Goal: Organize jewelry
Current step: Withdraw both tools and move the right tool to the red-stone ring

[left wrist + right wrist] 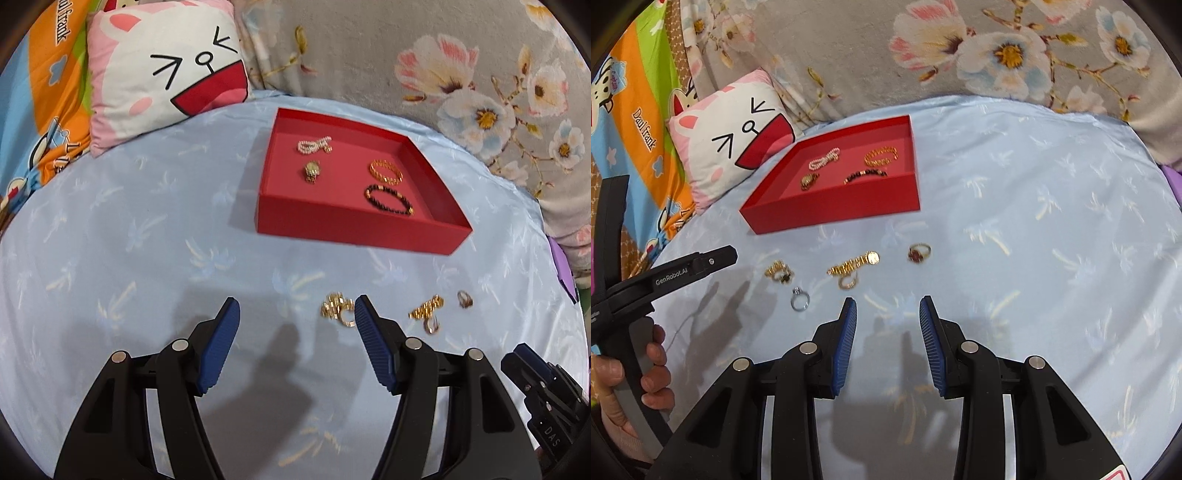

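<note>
Tray (831,210) holds four pieces; several more (853,266) lie loose on sheet (1034,258); both grippers (295,314) (888,306) gape, empty.

On the black arm of the left gripper (690,271), seen from the right wrist view, "GenRobot.AI" is printed in white. On the orange stripe of the colourful cartoon bedsheet (642,129), "Daul frank" is written in dark letters. White letters "DAS" are read on the black body of the right gripper (550,430).
</note>
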Demonstrator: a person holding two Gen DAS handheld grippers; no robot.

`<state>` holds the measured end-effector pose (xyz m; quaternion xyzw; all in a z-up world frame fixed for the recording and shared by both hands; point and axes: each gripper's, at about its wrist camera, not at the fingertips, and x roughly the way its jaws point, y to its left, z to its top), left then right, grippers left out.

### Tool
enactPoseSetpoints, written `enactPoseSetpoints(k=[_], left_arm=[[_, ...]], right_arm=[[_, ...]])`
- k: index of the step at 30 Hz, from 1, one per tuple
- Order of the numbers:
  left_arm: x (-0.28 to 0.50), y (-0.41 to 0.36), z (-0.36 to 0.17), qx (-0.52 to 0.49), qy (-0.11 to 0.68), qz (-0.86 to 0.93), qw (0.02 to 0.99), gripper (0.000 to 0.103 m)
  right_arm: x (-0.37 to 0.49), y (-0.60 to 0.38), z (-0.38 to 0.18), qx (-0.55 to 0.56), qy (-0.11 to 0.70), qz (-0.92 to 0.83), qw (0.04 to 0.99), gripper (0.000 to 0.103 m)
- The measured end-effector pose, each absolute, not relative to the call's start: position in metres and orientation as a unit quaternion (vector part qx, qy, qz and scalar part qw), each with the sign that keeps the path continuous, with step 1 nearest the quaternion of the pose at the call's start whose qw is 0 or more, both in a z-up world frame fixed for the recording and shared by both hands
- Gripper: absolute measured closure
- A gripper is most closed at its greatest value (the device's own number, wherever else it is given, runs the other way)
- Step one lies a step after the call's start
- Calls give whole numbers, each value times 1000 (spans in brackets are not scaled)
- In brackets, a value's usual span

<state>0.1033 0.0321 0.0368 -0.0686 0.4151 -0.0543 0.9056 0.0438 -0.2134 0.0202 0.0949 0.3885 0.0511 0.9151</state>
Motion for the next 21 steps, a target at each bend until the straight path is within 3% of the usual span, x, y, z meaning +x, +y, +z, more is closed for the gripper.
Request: enactPoseSetpoints(k=[21], left_arm=[[97, 38, 8, -79, 434, -37, 897, 41]], right_arm=[[116, -219, -14, 113, 415, 20, 902, 69]])
